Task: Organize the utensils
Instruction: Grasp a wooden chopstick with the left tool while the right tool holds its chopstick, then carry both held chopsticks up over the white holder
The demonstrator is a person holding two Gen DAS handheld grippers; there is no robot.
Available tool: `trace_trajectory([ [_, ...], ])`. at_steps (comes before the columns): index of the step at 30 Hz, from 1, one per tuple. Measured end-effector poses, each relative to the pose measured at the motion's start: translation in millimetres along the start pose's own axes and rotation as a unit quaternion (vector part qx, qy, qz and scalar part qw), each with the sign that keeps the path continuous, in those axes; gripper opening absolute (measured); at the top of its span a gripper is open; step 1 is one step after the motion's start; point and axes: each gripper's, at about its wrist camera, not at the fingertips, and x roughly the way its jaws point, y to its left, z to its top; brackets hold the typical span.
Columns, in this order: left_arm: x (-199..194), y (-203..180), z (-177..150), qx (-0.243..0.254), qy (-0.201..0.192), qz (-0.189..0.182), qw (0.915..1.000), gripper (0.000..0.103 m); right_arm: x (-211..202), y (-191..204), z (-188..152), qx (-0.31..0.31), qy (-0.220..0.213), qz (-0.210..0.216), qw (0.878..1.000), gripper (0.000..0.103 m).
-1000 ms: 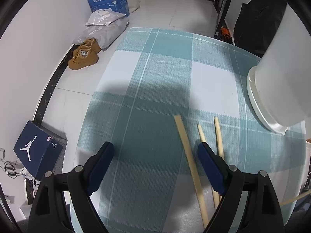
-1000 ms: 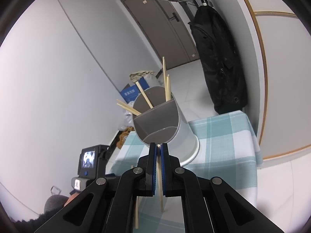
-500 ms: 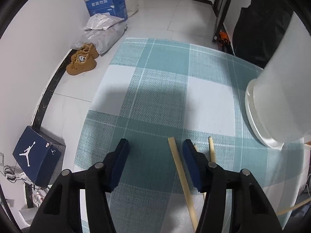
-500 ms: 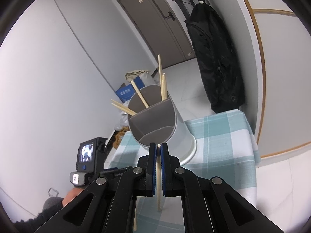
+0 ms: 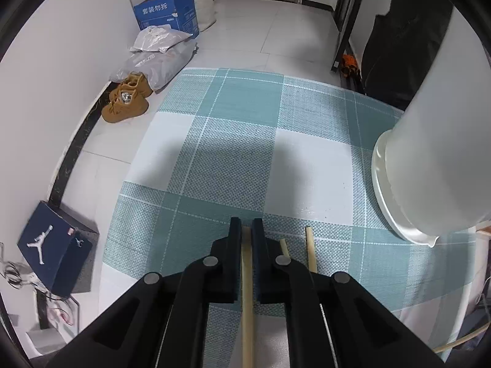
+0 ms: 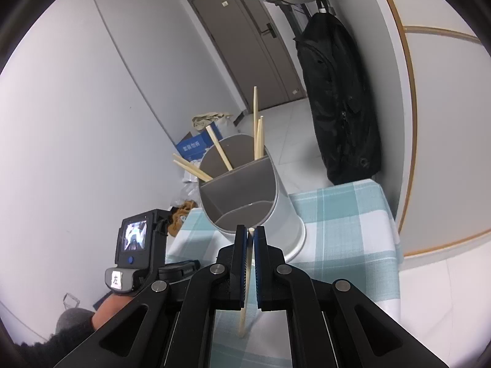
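Note:
In the left wrist view my left gripper (image 5: 246,230) is shut on a wooden chopstick (image 5: 247,291) that lies on the teal checked tablecloth (image 5: 245,116). Two more chopsticks (image 5: 310,253) lie just right of it. The white utensil holder (image 5: 429,165) stands at the right. In the right wrist view my right gripper (image 6: 251,234) is shut on another chopstick (image 6: 245,300), held above the cloth in front of the divided holder (image 6: 254,196). Several chopsticks (image 6: 257,132) stand in the holder's far compartment. The near compartment looks empty.
The table edge drops to a tiled floor on the left, with brown shoes (image 5: 127,101), bags (image 5: 156,58) and a blue shoe box (image 5: 53,245). A black bag (image 6: 337,104) hangs by the wall. The left gripper's camera unit (image 6: 135,245) and a hand sit at lower left.
My left gripper's jaws went from wide to shut around the leftmost chopstick on the cloth. The right gripper kept hold of its chopstick and hardly moved.

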Motion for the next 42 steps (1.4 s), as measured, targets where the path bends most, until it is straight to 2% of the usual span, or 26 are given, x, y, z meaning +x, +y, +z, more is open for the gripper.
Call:
trace_trajectory([
  [7,-5,15,-2,-0.038,-0.004,-0.054,0.9978,0.003,-5,1,-2,-0.001,-0.007,-0.008,1.000,0.004],
  [12,-35,13,1,-0.038,-0.056,-0.085,0.9941,0.003,-3,5,-3,-0.011,-0.015,-0.022,1.000,0.004],
  [19,-80,6,-6,-0.015,-0.120,-0.120,0.9854,0.002,-3,10,-2,-0.012,-0.019,-0.017,1.000,0.004],
  [28,-119,11,-16,0.005,-0.187,-0.144,0.9718,0.002,-3,20,-2,-0.024,-0.026,-0.004,0.999,0.003],
  [35,-136,9,-23,0.022,-0.208,-0.154,0.9657,0.002,-4,37,-6,-0.055,-0.033,0.002,0.998,0.003],
  [42,-158,3,-31,0.052,-0.227,-0.151,0.9606,0.002,-8,44,-6,-0.058,-0.046,0.011,0.997,0.003],
])
